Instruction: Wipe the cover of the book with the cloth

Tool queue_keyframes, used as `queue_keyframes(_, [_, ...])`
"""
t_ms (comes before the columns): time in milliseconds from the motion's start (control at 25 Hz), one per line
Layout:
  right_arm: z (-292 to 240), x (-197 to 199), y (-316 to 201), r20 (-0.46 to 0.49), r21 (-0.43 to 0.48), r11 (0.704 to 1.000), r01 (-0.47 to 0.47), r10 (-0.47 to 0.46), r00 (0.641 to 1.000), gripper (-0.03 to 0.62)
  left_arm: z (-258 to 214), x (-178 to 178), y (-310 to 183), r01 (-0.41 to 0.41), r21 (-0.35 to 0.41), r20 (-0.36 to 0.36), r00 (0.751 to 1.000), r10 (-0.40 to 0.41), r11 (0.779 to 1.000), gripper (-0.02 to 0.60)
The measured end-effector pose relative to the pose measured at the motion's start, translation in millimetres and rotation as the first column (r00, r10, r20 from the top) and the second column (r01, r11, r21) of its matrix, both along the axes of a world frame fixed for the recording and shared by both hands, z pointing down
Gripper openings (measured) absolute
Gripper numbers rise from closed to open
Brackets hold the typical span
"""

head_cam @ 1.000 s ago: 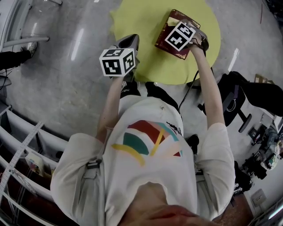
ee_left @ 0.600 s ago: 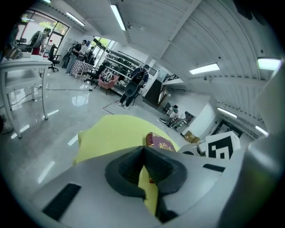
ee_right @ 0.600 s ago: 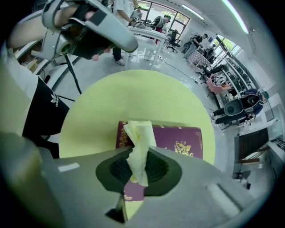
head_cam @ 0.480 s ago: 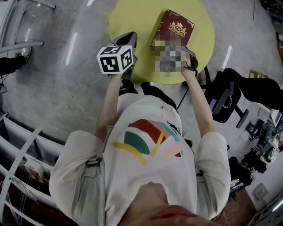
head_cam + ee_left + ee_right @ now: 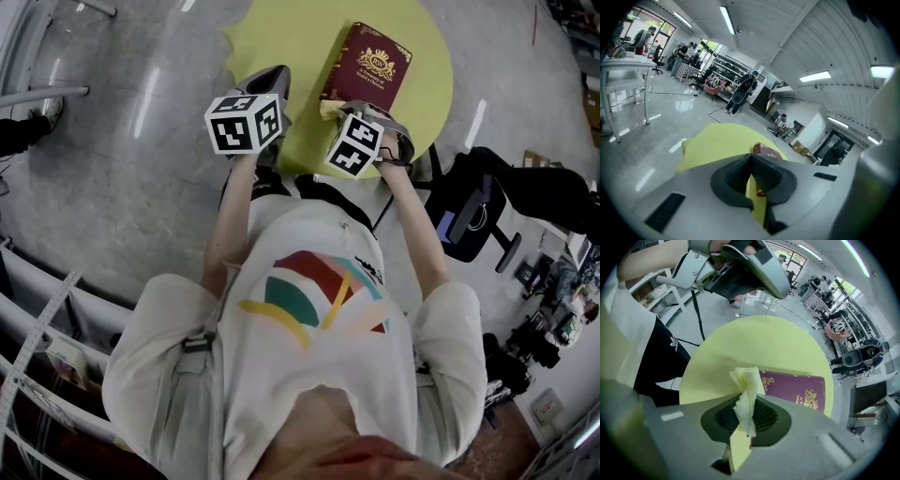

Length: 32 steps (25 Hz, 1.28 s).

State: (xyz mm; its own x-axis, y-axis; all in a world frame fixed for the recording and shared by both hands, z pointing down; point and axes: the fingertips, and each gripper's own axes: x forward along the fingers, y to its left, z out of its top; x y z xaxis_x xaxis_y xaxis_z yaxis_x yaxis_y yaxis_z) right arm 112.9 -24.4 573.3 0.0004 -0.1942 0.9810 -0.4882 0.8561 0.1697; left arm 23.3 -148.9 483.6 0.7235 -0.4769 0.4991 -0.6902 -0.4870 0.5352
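A maroon book (image 5: 367, 64) with a gold crest lies flat on the round yellow table (image 5: 281, 37). My right gripper (image 5: 339, 112) points steeply down at the book's near edge, shut on a crumpled pale yellow cloth (image 5: 746, 392); the cloth (image 5: 328, 107) pokes out at the book's near corner. In the right gripper view the book (image 5: 799, 387) lies just beyond the jaws. My left gripper (image 5: 270, 82) hovers over the table's near left edge, shut and empty. In the left gripper view its pads (image 5: 761, 176) meet, with the book (image 5: 765, 151) beyond them.
A black chair with a bag (image 5: 478, 211) stands to the right of the table. White shelving (image 5: 37, 309) runs along the lower left. Grey shiny floor (image 5: 141, 187) surrounds the table. A white desk's legs (image 5: 628, 98) and distant people (image 5: 740, 96) show in the left gripper view.
My right gripper has drawn the cloth back along the cover, from the book's middle to its near edge, uncovering the crest. The left gripper has stayed put.
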Motion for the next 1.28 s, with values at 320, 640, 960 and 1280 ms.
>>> queue_keyframes(320, [-19,15,-22,0.006,0.078,0.997,-0.004,0.004,1.0,0.029,-2,-2,-3,0.032,0.001,-0.023,0.999,-0.032,0.999,0.015])
queue_keyframes(640, [-42,45,-140,0.048,0.187,0.982,0.027,-0.036,0.998,0.029,10,-10,1,0.067,-0.035,-0.045,0.997,-0.068,0.997,0.015])
queue_keyframes(960, [-16,65,-212,-0.006,0.108,0.992,0.064,-0.064,0.998,0.029,28,-26,-1,0.076,-0.013,-0.078,0.994,-0.077,0.997,0.015])
queue_keyframes(1280, [-2,73,-235,0.073,0.087,0.996,-0.001,-0.006,0.997,0.029,55,-46,-7,0.163,-0.056,-0.034,0.986,-0.165,0.985,0.015])
